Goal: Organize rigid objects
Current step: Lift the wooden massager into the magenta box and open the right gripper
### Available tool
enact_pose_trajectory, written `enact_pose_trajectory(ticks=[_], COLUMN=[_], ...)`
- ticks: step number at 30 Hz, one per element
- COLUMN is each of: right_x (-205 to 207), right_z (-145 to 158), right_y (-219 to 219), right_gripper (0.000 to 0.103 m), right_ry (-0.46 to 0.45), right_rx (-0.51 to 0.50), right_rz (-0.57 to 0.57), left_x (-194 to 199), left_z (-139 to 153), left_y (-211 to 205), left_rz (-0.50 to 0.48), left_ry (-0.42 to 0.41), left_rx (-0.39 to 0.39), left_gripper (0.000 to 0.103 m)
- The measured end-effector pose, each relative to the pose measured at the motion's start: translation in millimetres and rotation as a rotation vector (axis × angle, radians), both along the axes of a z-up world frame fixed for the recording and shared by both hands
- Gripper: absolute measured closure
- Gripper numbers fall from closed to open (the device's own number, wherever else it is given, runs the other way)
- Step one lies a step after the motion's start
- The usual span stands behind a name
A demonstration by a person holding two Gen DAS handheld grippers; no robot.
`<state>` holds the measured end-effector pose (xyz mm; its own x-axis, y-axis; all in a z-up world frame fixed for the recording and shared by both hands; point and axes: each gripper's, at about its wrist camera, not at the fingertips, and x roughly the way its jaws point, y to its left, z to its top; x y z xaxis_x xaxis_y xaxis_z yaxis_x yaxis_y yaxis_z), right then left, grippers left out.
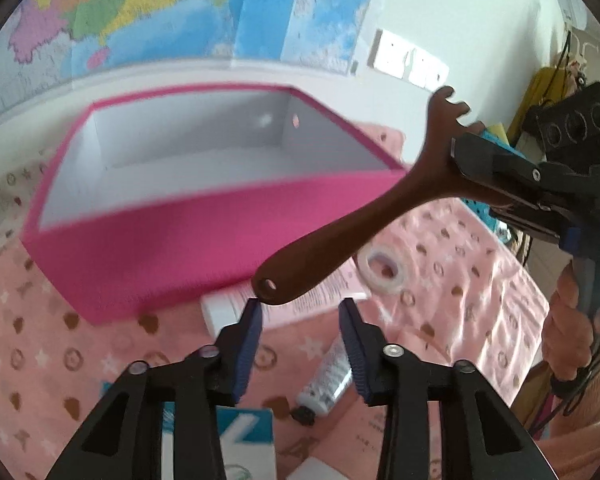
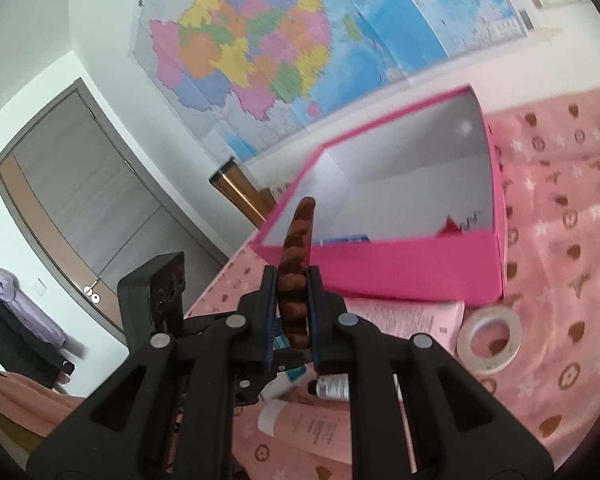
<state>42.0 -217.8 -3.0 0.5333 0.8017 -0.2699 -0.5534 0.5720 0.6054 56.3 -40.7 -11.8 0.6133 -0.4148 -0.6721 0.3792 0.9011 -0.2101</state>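
In the left wrist view, the left tool [image 1: 300,308] hangs over the pink patterned cloth [image 1: 460,300] with its jaws slightly apart and nothing between them. The handle end of the brown wooden comb [image 1: 340,232] hangs just above its left finger; whether they touch cannot be told. The right tool [image 1: 466,150], held by a hand [image 1: 572,320] at the right edge, grips the comb near its toothed end, in the air in front of the open pink box [image 1: 220,232]. The box is blurred and its inside looks bare from here. Below the comb lie a roll of tape [image 1: 382,270], a pink carton [image 1: 340,292] partly hidden, a small tube [image 1: 328,380] and a white and teal packet [image 1: 240,440] cut off by the frame.

In the right wrist view, the right tool [image 2: 292,320] is clamped on the comb [image 2: 298,276], seen edge-on and upright. Beyond it, the box [image 2: 400,264] sits near the cloth's [image 2: 560,240] far edge, with something blue and red inside, too small to identify. A pink tube [image 2: 312,424] lies below the tool. The left tool is mostly hidden behind the fingers.
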Motion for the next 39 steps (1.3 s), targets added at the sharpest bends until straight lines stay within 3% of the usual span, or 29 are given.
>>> enact_pose_trajectory(ticks=[6, 10, 21, 25, 28, 30, 31, 34, 39], right_x=[11, 26, 87, 98, 96, 93, 92, 84, 72], right_z=[29, 39, 15, 3, 4, 6, 8, 13, 15], right_y=[-11, -14, -17, -10, 0, 6, 7, 2, -12], right_gripper=[0.088, 0.087, 0.087, 0.085, 0.076, 0.062, 0.062, 0.061, 0.061], right_ry=[-0.060, -0.070, 0.052, 0.099, 0.061, 0.033, 0.018, -0.008, -0.022], right_rx=[0.058, 0.082, 0.140, 0.054, -0.148, -0.286, -0.326, -0.374, -0.357], right_rz=[0.004, -0.001, -0.001, -0.009, -0.107, -0.191, -0.218, -0.280, -0.317], left_x=[10, 21, 67, 72, 71, 68, 65, 58, 51], left_z=[39, 58, 39, 32, 30, 30, 31, 32, 32], left_y=[6, 2, -3, 2, 6, 8, 8, 8, 8], left_rz=[0.010, 0.020, 0.071, 0.091, 0.098, 0.099, 0.101, 0.099, 0.094], left_ry=[-0.089, -0.143, -0.084, -0.064, -0.059, -0.065, -0.073, -0.080, -0.084], left_rx=[-0.022, 0.011, 0.083, 0.080, 0.063, 0.062, 0.066, 0.062, 0.048], left_gripper=[0.070, 0.070, 0.070, 0.070, 0.070, 0.070, 0.070, 0.069, 0.067])
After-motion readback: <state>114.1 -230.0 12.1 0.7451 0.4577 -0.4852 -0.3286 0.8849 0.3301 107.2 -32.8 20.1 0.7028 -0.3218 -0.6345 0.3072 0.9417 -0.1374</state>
